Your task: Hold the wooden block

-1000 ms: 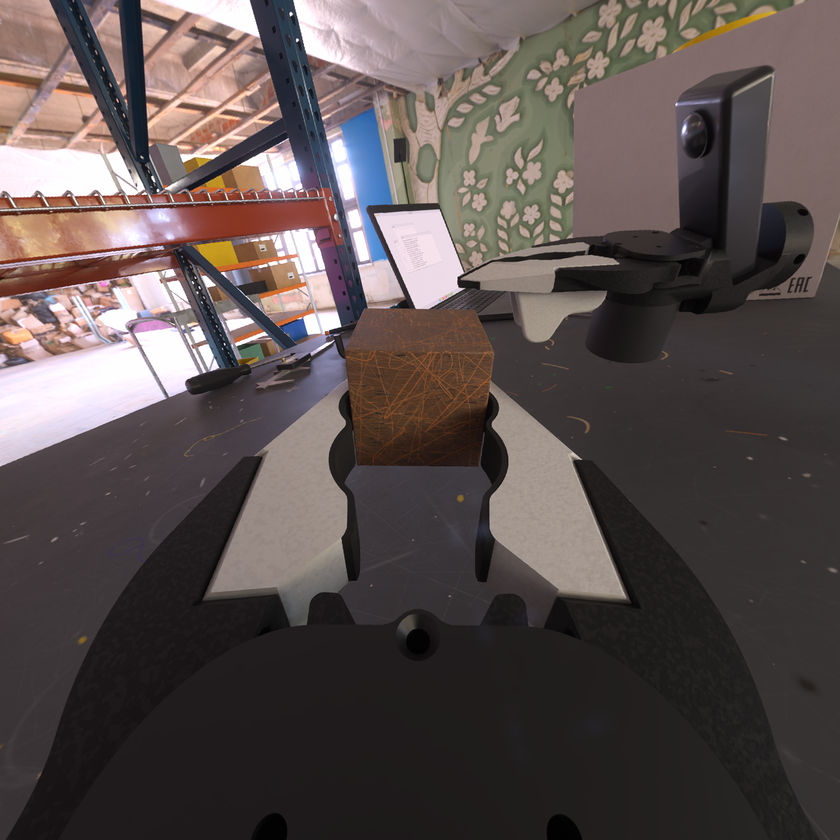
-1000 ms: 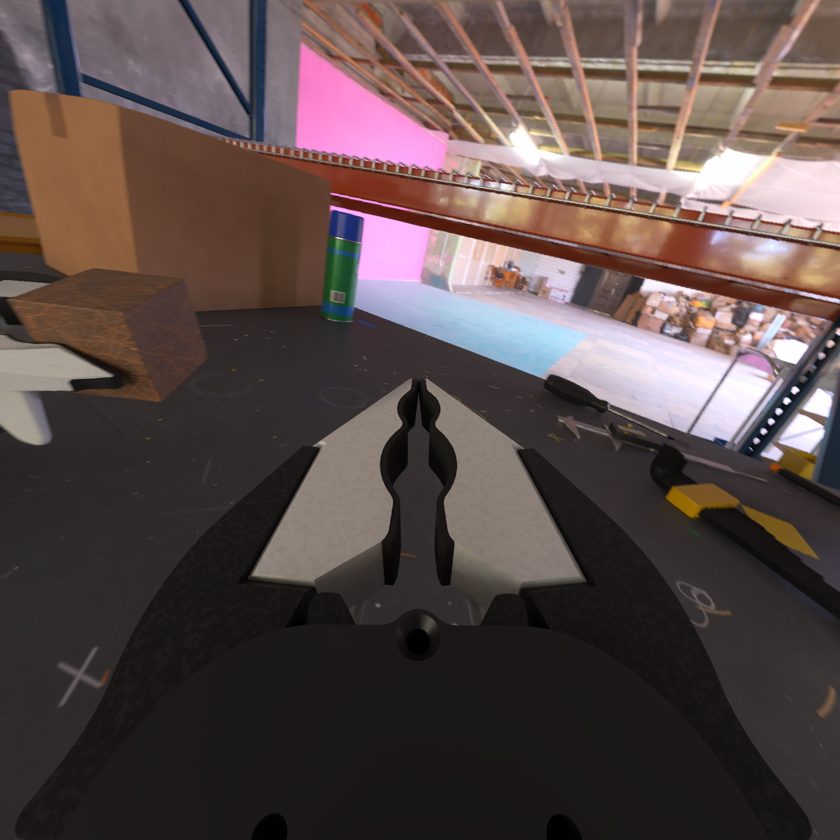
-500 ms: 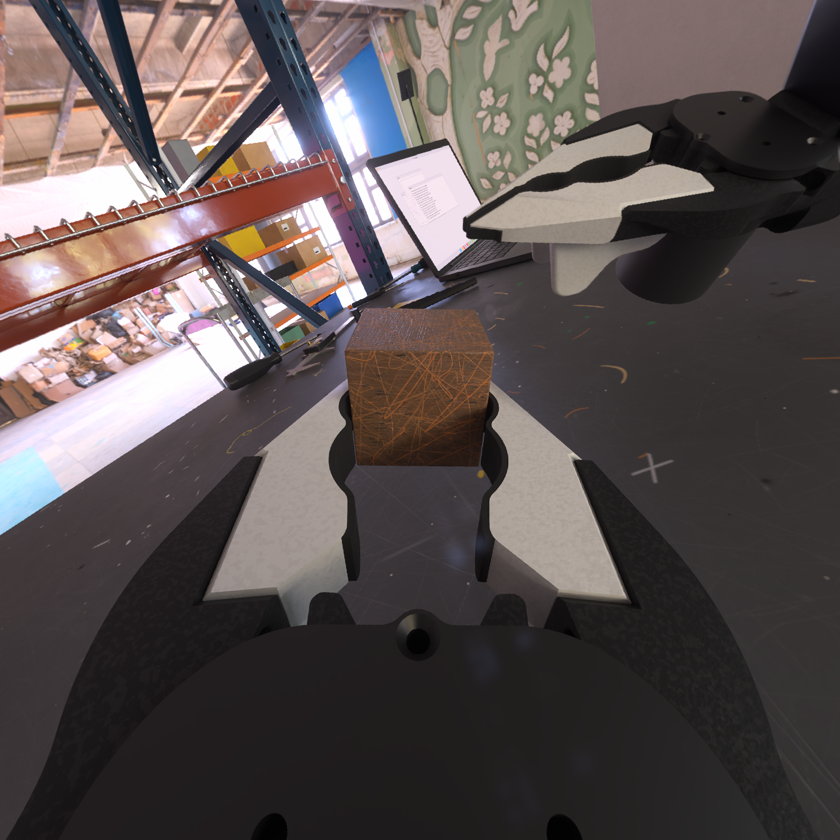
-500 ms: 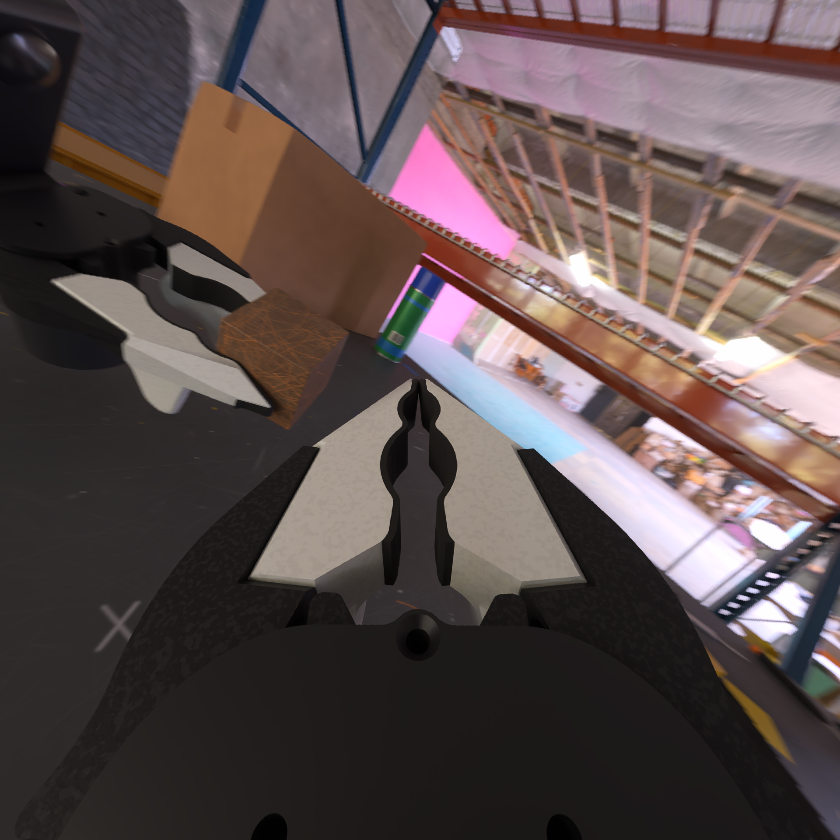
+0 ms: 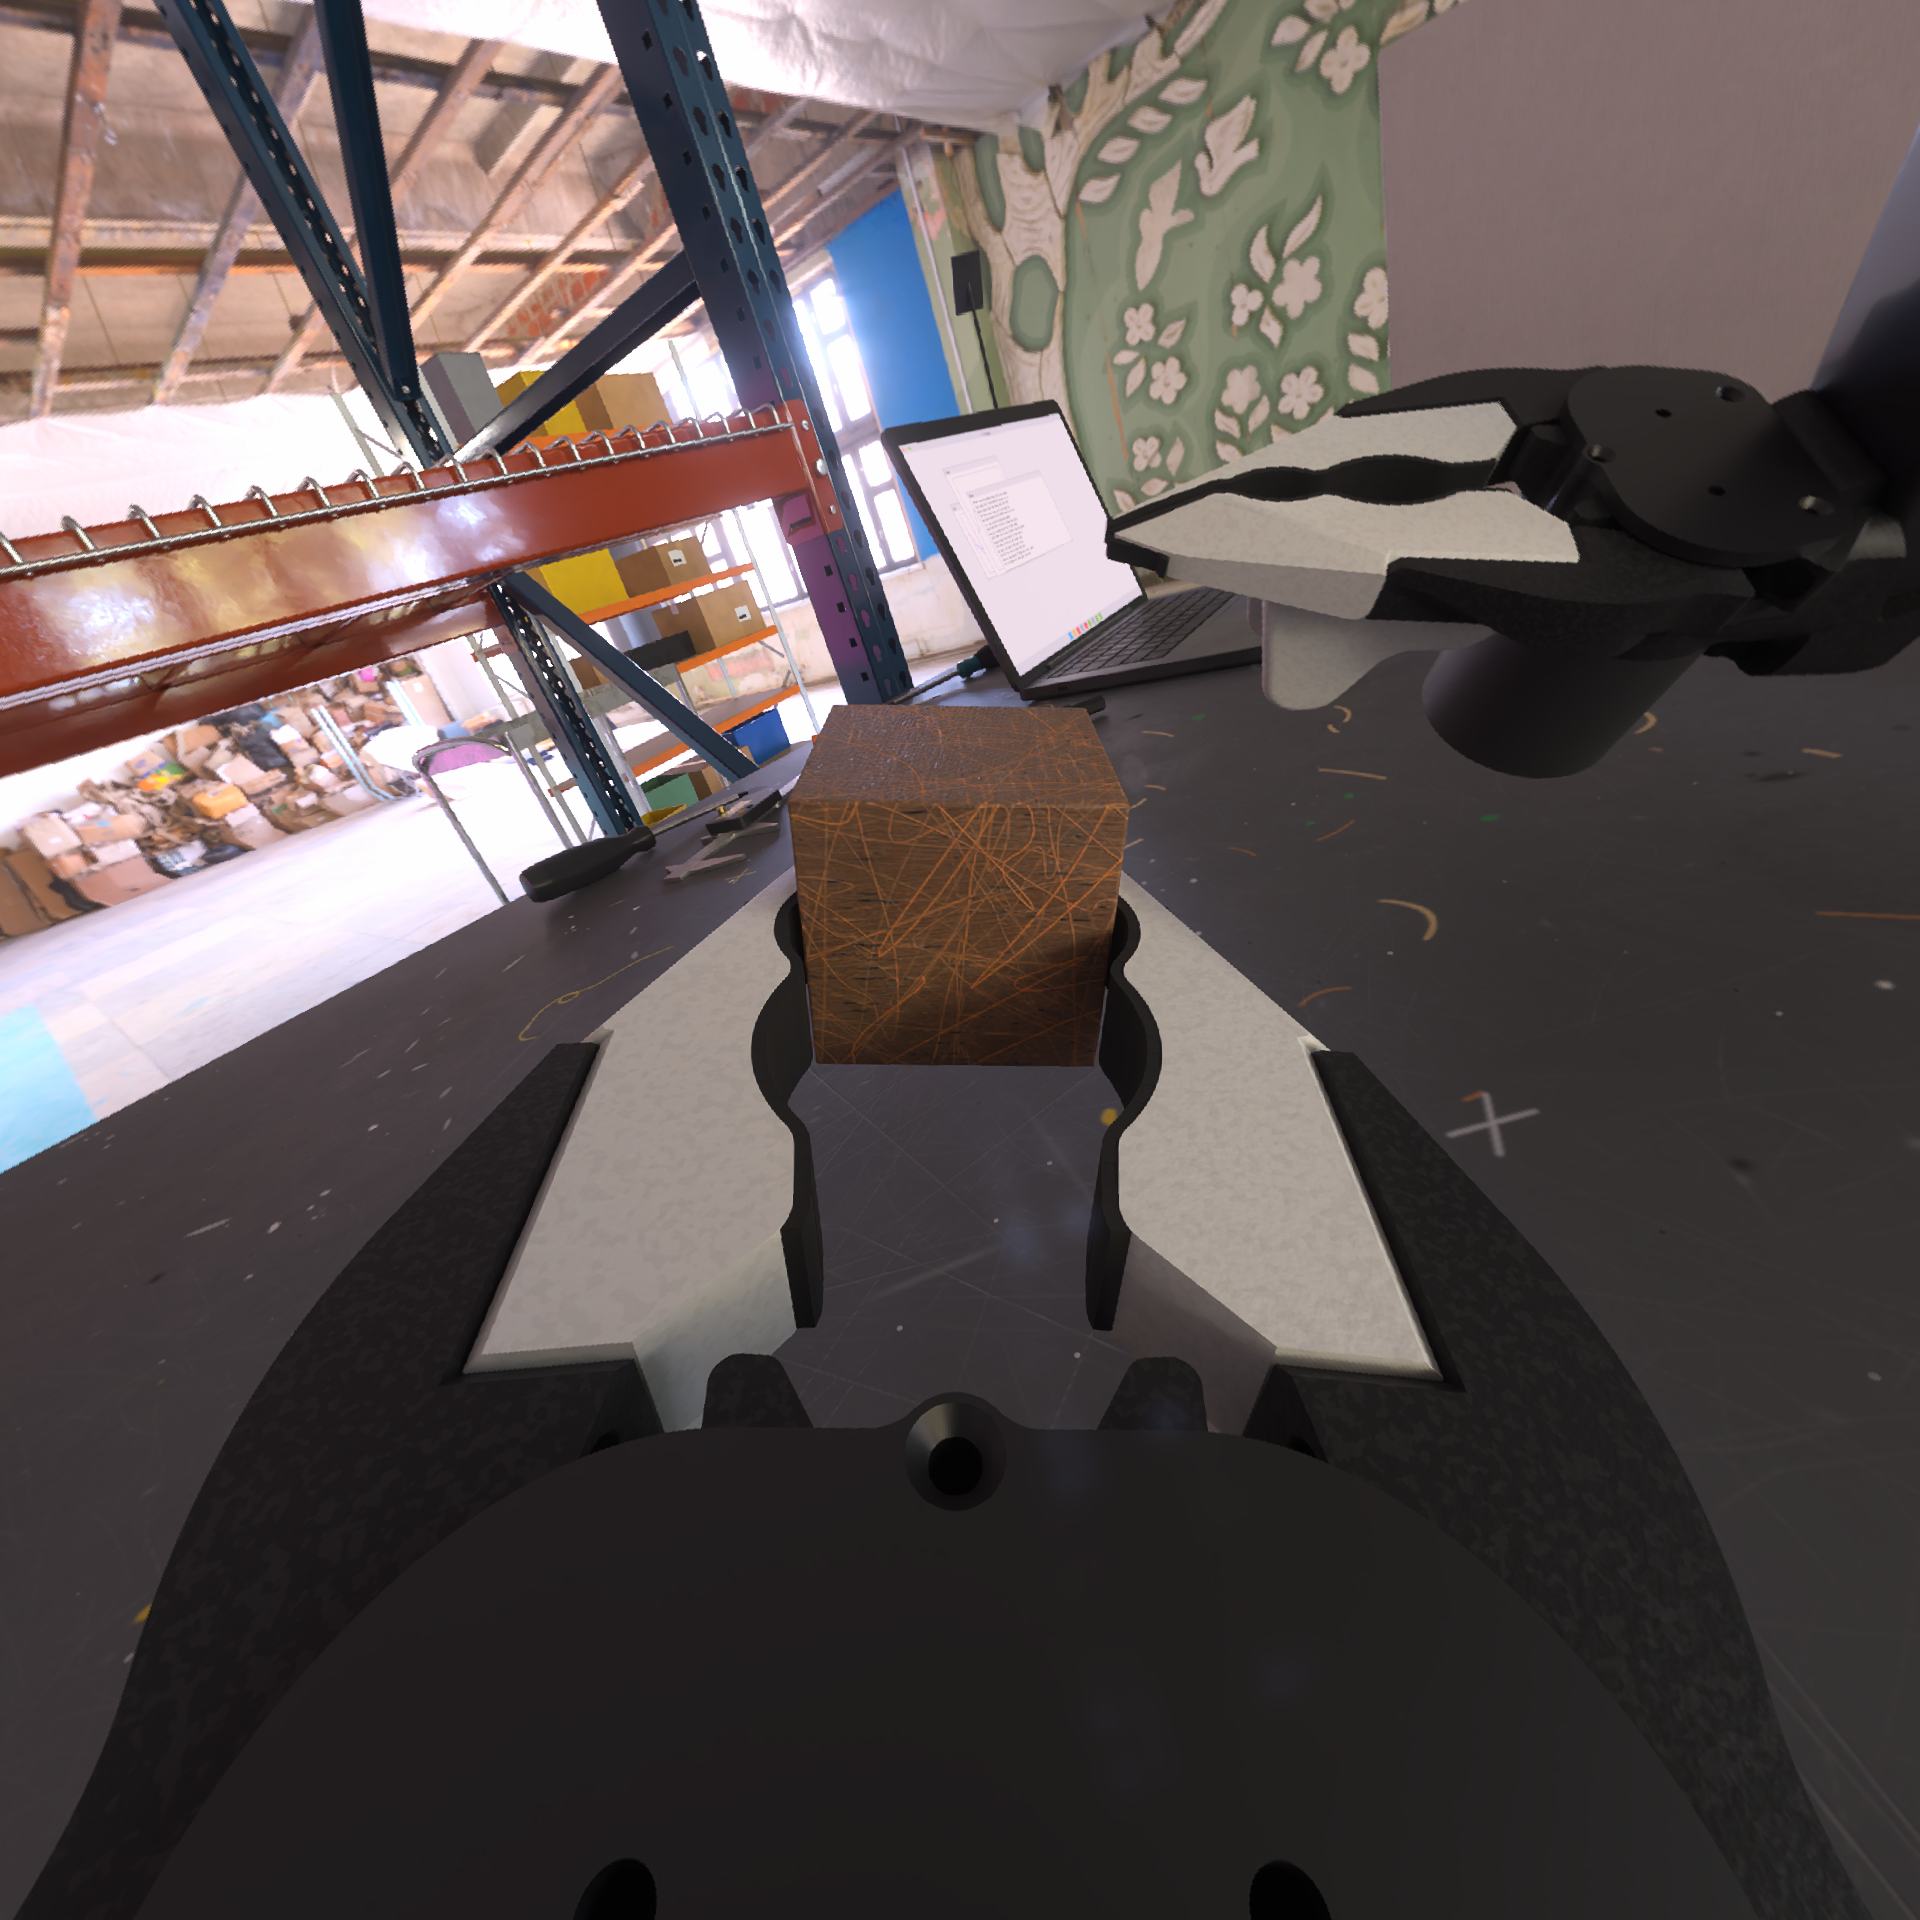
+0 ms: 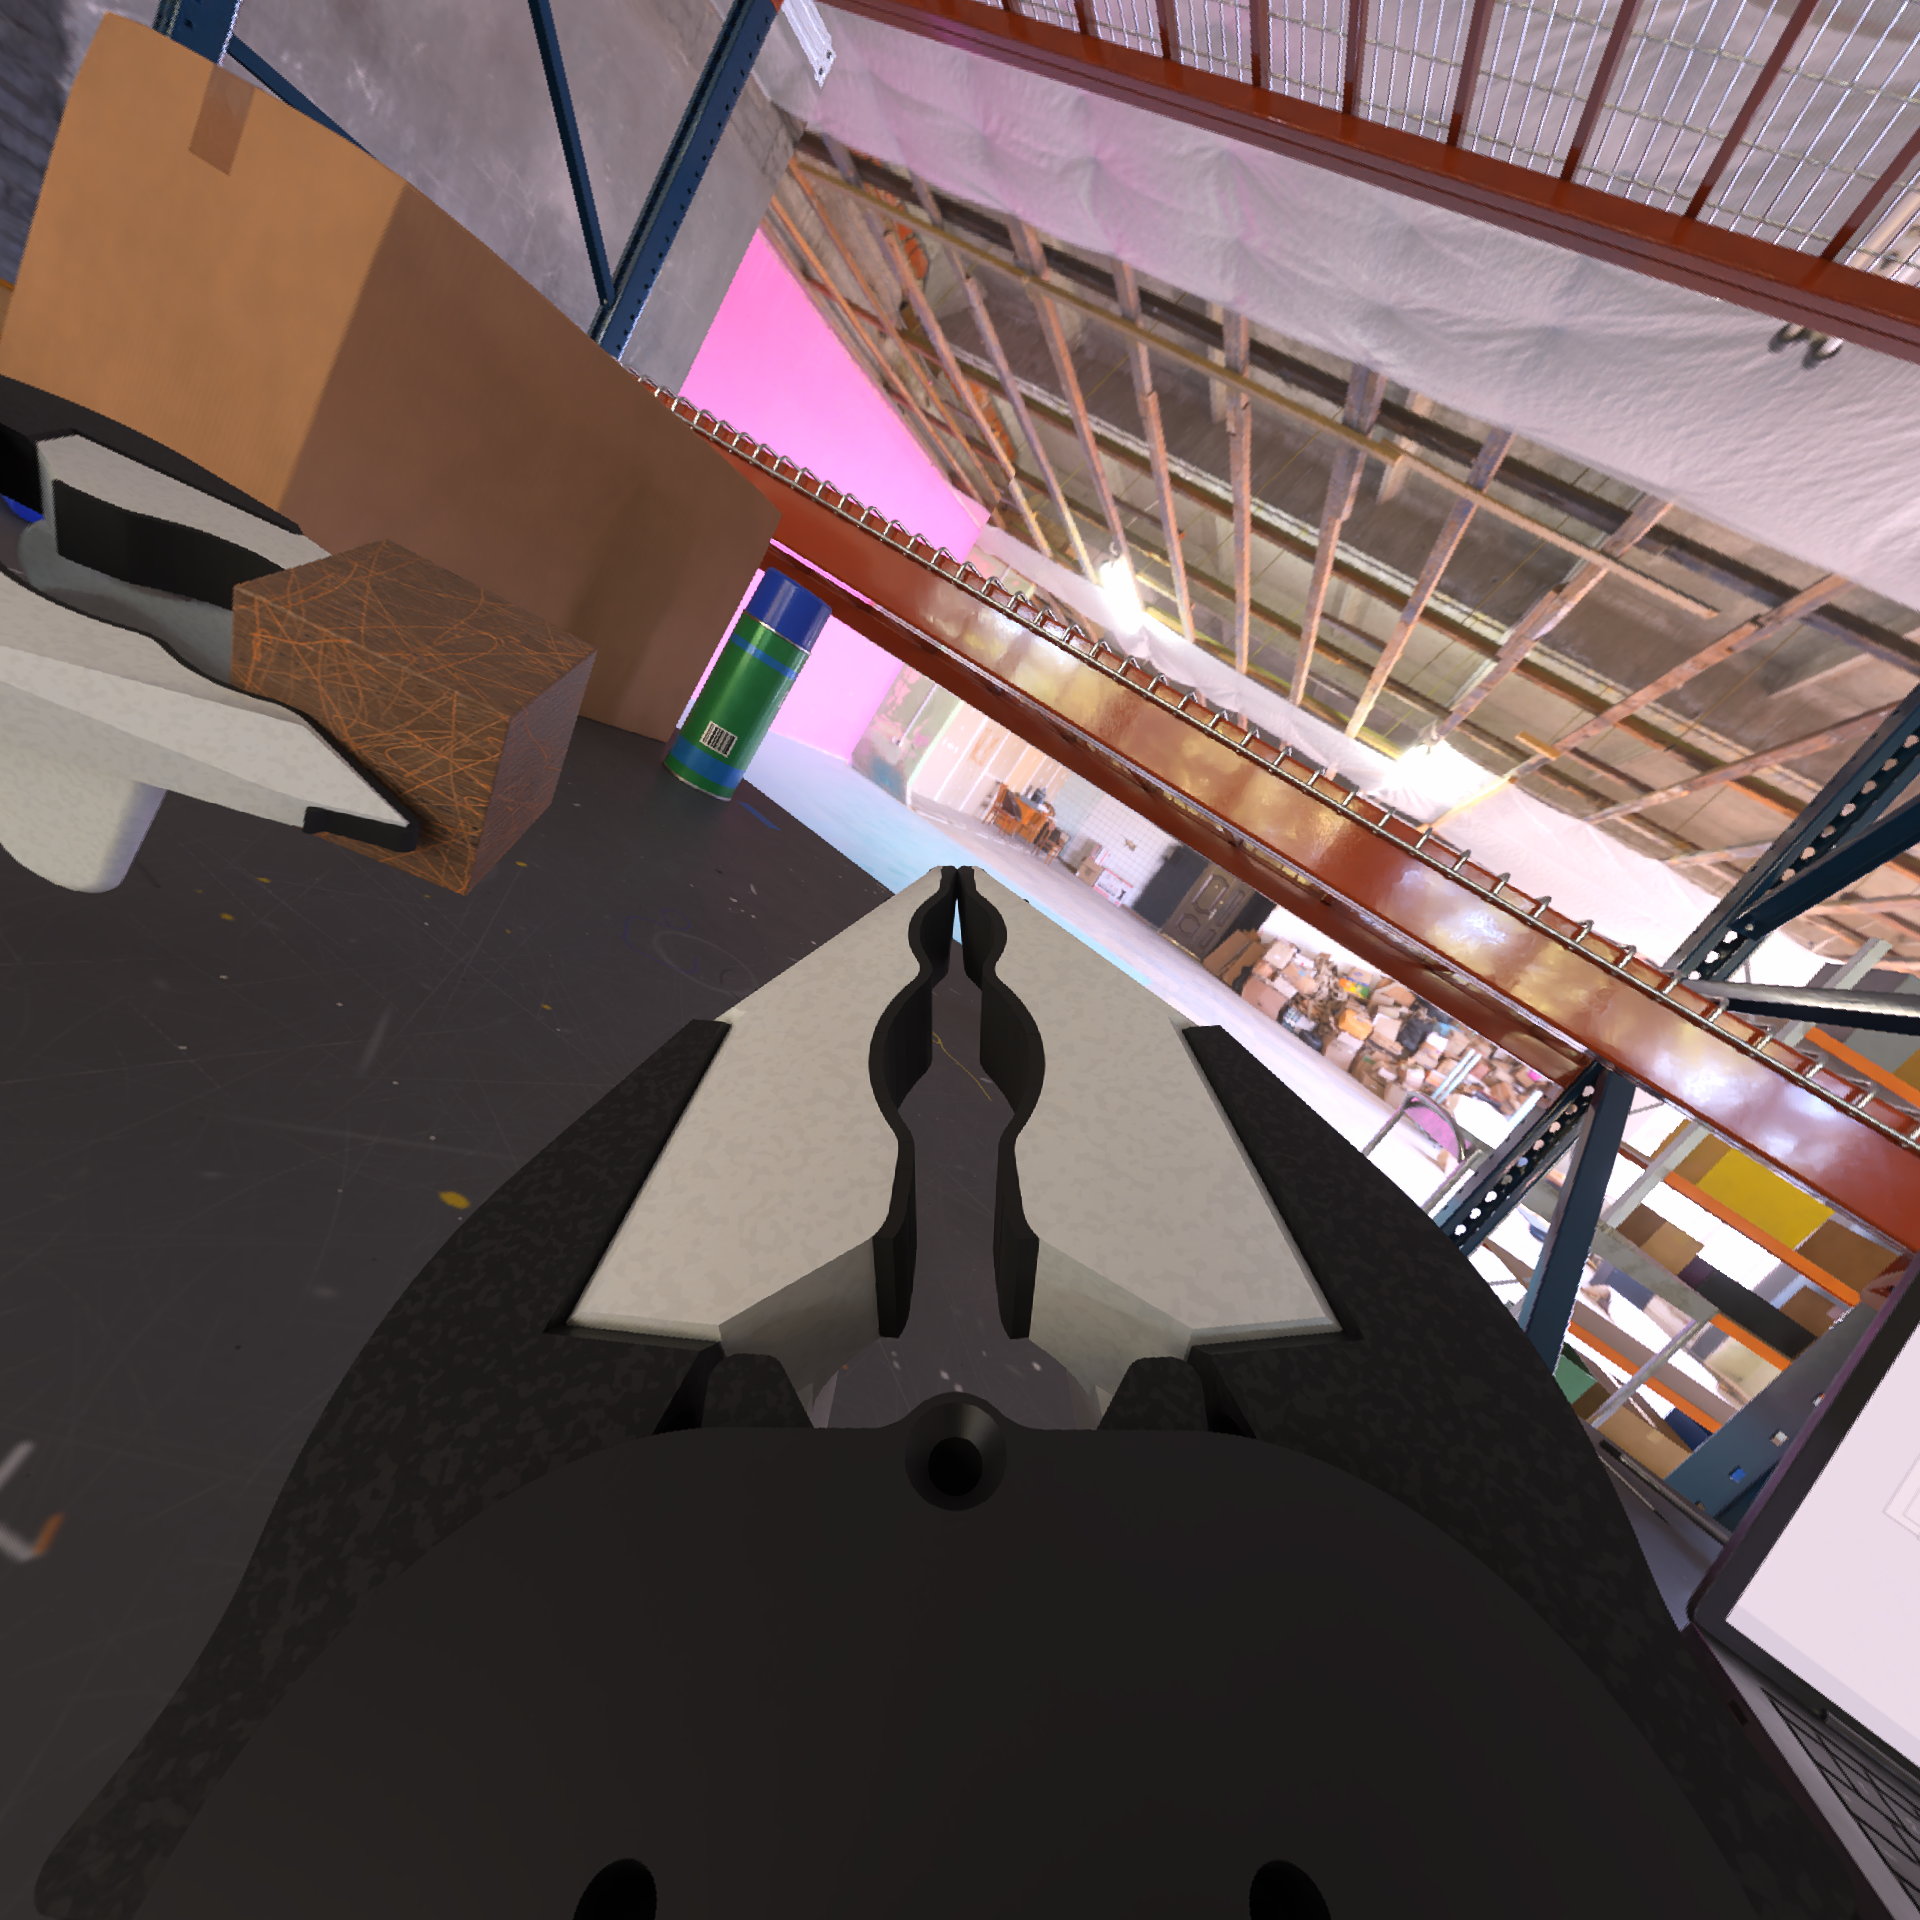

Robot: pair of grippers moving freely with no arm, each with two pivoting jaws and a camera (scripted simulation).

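A brown scratched wooden block [image 5: 958, 894] sits clamped between my left gripper's [image 5: 956, 914] fingertips, held above the dark table [image 5: 1558, 1039]. The block also shows in the right wrist view [image 6: 416, 707], with the left gripper's white fingers [image 6: 187, 727] on it at the left. My right gripper [image 6: 956, 883] is shut and empty, tilted, to the right of the block and apart from it. It shows in the left wrist view [image 5: 1132, 540] at the upper right, above and beyond the block.
An open laptop [image 5: 1029, 551] stands at the back of the table. A screwdriver [image 5: 587, 862] and small metal parts lie at the far left edge. A cardboard box [image 6: 343, 343] and a green and blue spray can [image 6: 748, 686] stand behind the block. An orange rack beam [image 5: 364, 582] runs behind.
My right gripper has rolled and tilted further and now sits lower and farther right in the left wrist view. The left gripper has kept the block and levelled slightly.
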